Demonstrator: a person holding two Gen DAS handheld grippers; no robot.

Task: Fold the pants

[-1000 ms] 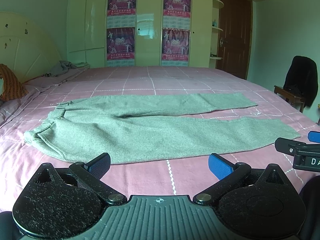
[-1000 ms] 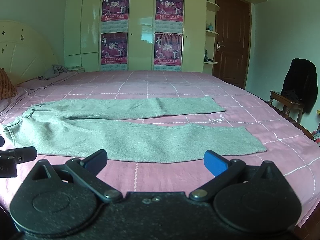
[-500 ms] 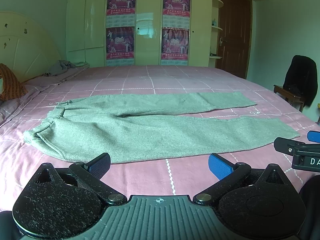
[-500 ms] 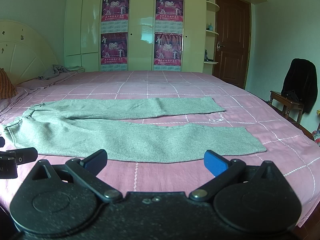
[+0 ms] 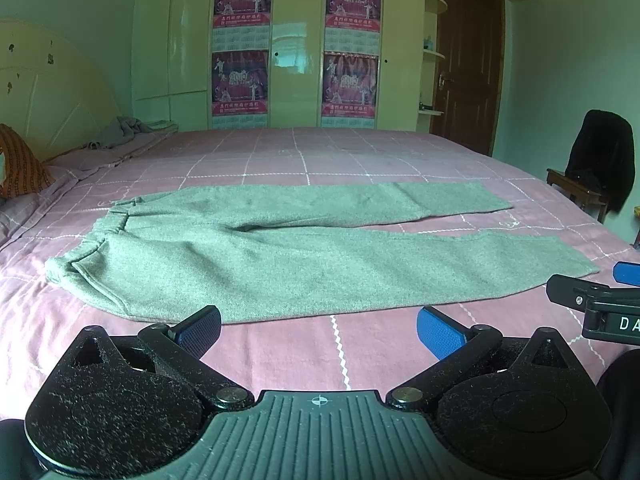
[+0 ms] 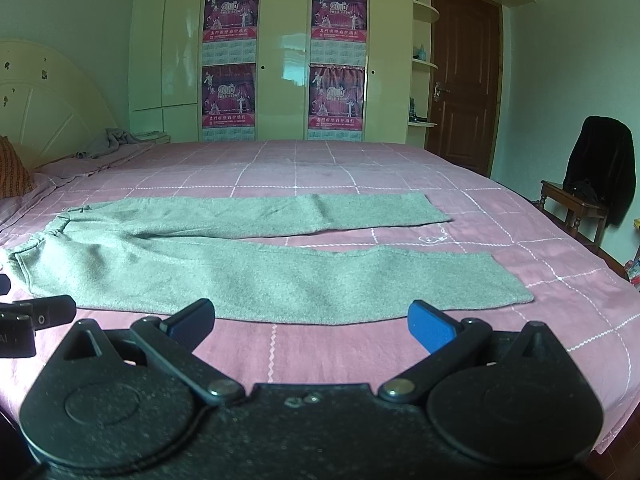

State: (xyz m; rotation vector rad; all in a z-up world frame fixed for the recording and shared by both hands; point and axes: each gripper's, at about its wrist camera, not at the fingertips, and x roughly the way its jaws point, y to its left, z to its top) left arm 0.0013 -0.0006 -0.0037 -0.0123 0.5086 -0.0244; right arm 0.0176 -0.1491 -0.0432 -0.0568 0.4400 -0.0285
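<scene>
Jaws wide on both left gripper [image 5: 319, 327] and right gripper [image 6: 311, 321] — empty, hovering just short of the near hem. Grey pants [image 5: 304, 258] flat on pink bed [image 5: 280, 344], waistband left, legs right.

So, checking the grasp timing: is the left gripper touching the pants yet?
Apart. The left wrist view shows pink bedspread between the open left gripper and the pants.
</scene>
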